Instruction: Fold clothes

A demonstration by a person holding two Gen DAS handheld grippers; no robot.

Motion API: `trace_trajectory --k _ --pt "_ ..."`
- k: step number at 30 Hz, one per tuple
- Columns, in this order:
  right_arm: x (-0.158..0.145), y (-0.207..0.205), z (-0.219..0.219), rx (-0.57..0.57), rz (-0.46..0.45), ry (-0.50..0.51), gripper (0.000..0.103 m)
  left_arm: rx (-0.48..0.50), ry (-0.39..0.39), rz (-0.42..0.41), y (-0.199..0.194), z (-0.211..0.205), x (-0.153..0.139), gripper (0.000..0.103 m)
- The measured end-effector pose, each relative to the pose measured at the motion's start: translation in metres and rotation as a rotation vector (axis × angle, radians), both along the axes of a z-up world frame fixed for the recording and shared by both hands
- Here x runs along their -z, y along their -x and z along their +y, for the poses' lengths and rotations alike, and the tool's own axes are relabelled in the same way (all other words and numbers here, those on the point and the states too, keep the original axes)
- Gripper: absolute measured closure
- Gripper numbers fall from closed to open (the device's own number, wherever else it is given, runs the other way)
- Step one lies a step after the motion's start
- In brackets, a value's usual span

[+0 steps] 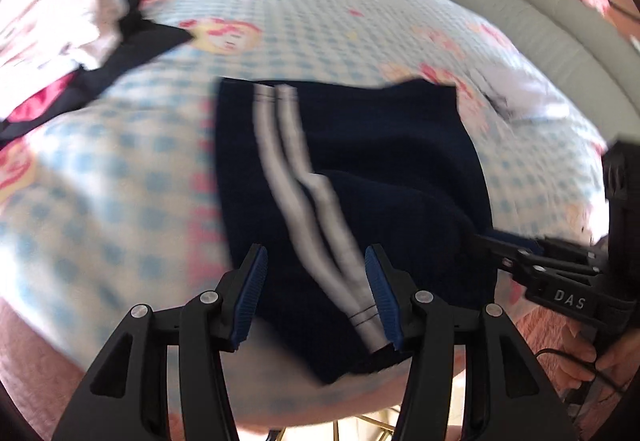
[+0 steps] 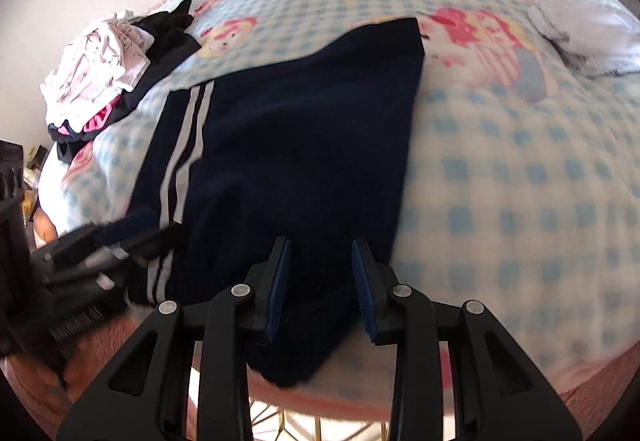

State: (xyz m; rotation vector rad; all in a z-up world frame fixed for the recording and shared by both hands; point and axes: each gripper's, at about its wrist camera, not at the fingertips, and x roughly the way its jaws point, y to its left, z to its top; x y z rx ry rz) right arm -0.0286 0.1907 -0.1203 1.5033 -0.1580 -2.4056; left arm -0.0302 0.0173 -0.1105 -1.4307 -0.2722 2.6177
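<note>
Now both tools spread apart: left tool [image 1: 316,285], right tool [image 2: 320,281] over navy trousers [image 2: 304,145] on bed [image 2: 520,181].

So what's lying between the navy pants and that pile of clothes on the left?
Nothing but bare checked blanket between the navy pants and the clothes pile; the right wrist view shows it best.

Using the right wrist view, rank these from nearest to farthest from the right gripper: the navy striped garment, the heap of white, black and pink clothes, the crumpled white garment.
1. Navy striped garment, right before the right gripper.
2. Crumpled white garment, far right.
3. Heap of white, black and pink clothes, far left; too close to call with the second.
</note>
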Motion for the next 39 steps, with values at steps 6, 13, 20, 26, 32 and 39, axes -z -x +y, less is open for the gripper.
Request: trace_trajectory --k 6,13,20,26,32,39 --pt "-0.001 -0.014 -0.001 -0.038 -0.010 -0.022 0.070 -0.031 -0.069 -0.040 -0.006 -0.010 0.011 0.050" --pt "0.007 -0.026 0.003 -0.059 -0.051 -0.061 0.065 -0.026 -0.054 -0.135 -0.017 -0.004 0.033 0.048" --pt "0.000 -0.030 0.042 0.043 -0.054 -0.030 0.064 -0.032 -0.233 -0.116 -0.031 -0.021 0.027 0.050" --pt "0.008 -0.031 0.035 -0.016 -0.098 0.048 0.063 -0.008 -0.259 -0.175 -0.026 -0.005 0.044 0.051" --pt "0.014 -0.034 0.045 0.000 -0.121 -0.001 0.063 -0.008 -0.263 -0.225 -0.030 -0.005 0.054 0.049" --pt "0.007 -0.042 0.057 -0.047 -0.103 0.127 0.060 -0.005 -0.314 -0.189 -0.032 -0.001 0.043 0.050"
